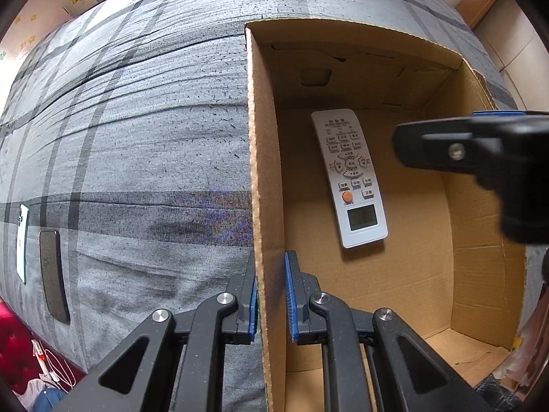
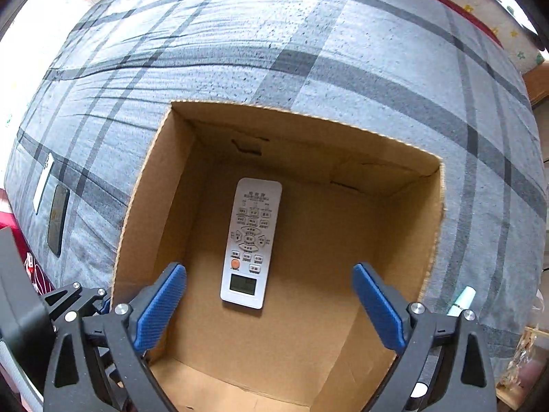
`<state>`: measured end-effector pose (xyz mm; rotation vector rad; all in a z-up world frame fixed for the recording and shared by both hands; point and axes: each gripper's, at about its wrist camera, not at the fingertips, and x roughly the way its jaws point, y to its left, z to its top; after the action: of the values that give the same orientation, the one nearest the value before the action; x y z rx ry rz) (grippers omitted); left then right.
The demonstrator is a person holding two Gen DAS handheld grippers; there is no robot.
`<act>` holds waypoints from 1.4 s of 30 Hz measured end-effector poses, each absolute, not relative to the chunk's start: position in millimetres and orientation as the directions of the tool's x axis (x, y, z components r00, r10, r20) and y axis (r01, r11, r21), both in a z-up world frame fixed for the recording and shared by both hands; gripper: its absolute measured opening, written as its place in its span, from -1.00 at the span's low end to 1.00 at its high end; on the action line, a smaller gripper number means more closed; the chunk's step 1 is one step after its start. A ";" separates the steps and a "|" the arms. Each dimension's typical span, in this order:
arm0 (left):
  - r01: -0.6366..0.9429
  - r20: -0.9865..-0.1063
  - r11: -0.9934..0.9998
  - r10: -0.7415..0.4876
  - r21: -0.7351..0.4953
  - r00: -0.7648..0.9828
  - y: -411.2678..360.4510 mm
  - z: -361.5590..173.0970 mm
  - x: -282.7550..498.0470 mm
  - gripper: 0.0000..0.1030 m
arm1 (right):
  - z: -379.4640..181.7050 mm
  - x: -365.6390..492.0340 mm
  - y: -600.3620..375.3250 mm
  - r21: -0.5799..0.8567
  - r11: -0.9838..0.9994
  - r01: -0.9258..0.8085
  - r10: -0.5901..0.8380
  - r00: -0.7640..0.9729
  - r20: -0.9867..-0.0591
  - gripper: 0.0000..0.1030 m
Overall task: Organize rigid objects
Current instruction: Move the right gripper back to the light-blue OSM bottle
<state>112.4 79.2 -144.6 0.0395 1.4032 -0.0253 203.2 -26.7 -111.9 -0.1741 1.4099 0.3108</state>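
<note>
An open cardboard box (image 1: pixel 266 178) (image 2: pixel 137 199) stands on a grey plaid bed. A white remote (image 1: pixel 350 175) (image 2: pixel 250 243) lies face up on the box floor. My left gripper (image 1: pixel 271 295) is shut on the box's left wall, one blue pad on each side of it. My right gripper (image 2: pixel 269 305) is open and empty above the box, with the remote between and beyond its fingers; it also shows in the left wrist view (image 1: pixel 480 158) at the right. A white phone (image 1: pixel 22 240) (image 2: pixel 44 182) and a dark phone (image 1: pixel 53 274) (image 2: pixel 58 219) lie on the bed at the far left.
The grey plaid bedcover (image 1: pixel 137 137) (image 2: pixel 274 51) stretches behind and left of the box. A pale green tube (image 2: pixel 463 300) lies by the box's right side. A red surface with white cables (image 1: pixel 41 367) is at the lower left.
</note>
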 end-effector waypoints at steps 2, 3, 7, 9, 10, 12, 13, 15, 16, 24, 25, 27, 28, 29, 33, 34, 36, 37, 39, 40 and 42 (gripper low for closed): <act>0.050 -0.985 0.999 0.008 0.017 0.170 79.0 -144.4 111.3 -0.73 | -109.0 203.4 -30.0 0.063 0.950 -0.307 0.111 0.141 -0.984 0.94; 0.053 -0.985 0.998 0.009 0.018 0.172 78.2 -144.2 110.7 -0.73 | -107.9 203.6 -32.0 0.064 0.951 -0.302 0.112 0.145 -0.983 0.94; 0.057 -0.985 0.998 0.014 0.025 0.173 75.2 -144.2 109.9 -0.73 | -98.4 201.7 -42.6 0.067 0.959 -0.276 0.116 0.167 -0.979 0.94; 0.060 -0.985 0.998 0.016 0.027 0.174 72.9 -144.4 110.1 -0.73 | -94.3 201.4 -46.8 0.067 0.962 -0.266 0.117 0.178 -0.977 0.94; 0.063 -0.985 0.998 0.017 0.028 0.174 72.0 -144.5 110.0 -0.73 | -90.8 200.2 -49.9 0.063 0.963 -0.260 0.115 0.187 -0.976 0.94; 0.071 -0.983 0.997 0.020 0.033 0.180 70.6 -144.5 110.0 -0.73 | -86.2 197.9 -55.3 0.055 0.966 -0.251 0.107 0.200 -0.974 0.94; 0.075 -0.983 0.997 0.022 0.036 0.184 69.9 -144.7 109.4 -0.73 | -83.8 196.4 -59.4 0.053 0.968 -0.244 0.105 0.204 -0.973 0.94; 0.078 -0.982 0.996 0.026 0.041 0.190 68.2 -144.3 108.3 -0.73 | -80.8 194.1 -67.5 0.052 0.973 -0.226 0.101 0.210 -0.972 0.94; 0.079 -0.981 0.996 0.028 0.044 0.190 67.2 -144.4 108.1 -0.73 | -78.8 192.9 -73.4 0.051 0.976 -0.213 0.098 0.214 -0.972 0.94; 0.086 -0.982 0.995 0.035 0.051 0.187 63.5 -143.6 107.6 -0.73 | -65.0 190.2 -121.8 0.037 0.994 -0.108 0.063 0.253 -0.965 0.94; 0.088 -0.982 0.995 0.034 0.051 0.185 63.1 -143.6 107.8 -0.73 | -63.3 190.0 -129.3 0.039 0.995 -0.089 0.061 0.257 -0.964 0.94; 0.081 -0.983 0.996 0.032 0.047 0.184 64.8 -143.2 108.4 -0.73 | -60.9 190.3 -141.6 0.046 0.997 -0.060 0.060 0.259 -0.964 0.94; 0.077 -0.983 0.996 0.032 0.047 0.182 65.4 -143.7 108.8 -0.73 | -59.9 190.3 -147.5 0.045 0.998 -0.049 0.057 0.261 -0.964 0.94; 0.077 -0.983 0.996 0.035 0.050 0.180 65.2 -144.0 109.0 -0.73 | -58.5 190.0 -154.1 0.039 0.999 -0.037 0.048 0.267 -0.962 0.94; 0.075 -0.983 0.996 0.040 0.054 0.178 64.3 -145.1 110.0 -0.73 | -59.5 191.0 -179.8 0.019 1.000 0.003 0.017 0.269 -0.963 0.94; 0.070 -0.984 0.996 0.035 0.048 0.176 65.4 -145.0 110.6 -0.73 | -60.8 191.3 -186.0 0.014 1.000 0.014 0.010 0.267 -0.964 0.94; 0.068 -0.986 0.997 0.026 0.038 0.167 67.3 -145.8 111.9 -0.73 | -65.8 192.3 -201.2 0.009 0.999 0.049 -0.004 0.259 -0.966 0.94; 0.069 -0.986 0.997 0.026 0.038 0.166 68.2 -146.1 112.1 -0.73 | -69.0 193.1 -208.3 0.006 0.998 0.065 -0.011 0.252 -0.968 0.94; 0.073 -0.985 0.996 0.032 0.045 0.168 67.9 -146.4 111.6 -0.73 | -75.9 194.2 -223.0 0.002 0.995 0.097 -0.022 0.240 -0.971 0.94; 0.076 -0.985 0.996 0.038 0.051 0.169 67.0 -146.7 111.3 -0.73 | -80.2 194.6 -230.2 -0.002 0.994 0.113 -0.028 0.234 -0.972 0.94; 0.080 -0.984 0.995 0.045 0.059 0.172 65.5 -146.7 110.5 -0.73 | -89.1 195.5 -240.8 -0.004 0.991 0.133 -0.034 0.221 -0.975 0.94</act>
<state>110.5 65.5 -146.7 0.1055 1.3988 -0.0252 195.5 -240.8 -89.1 0.0859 1.3434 -0.1155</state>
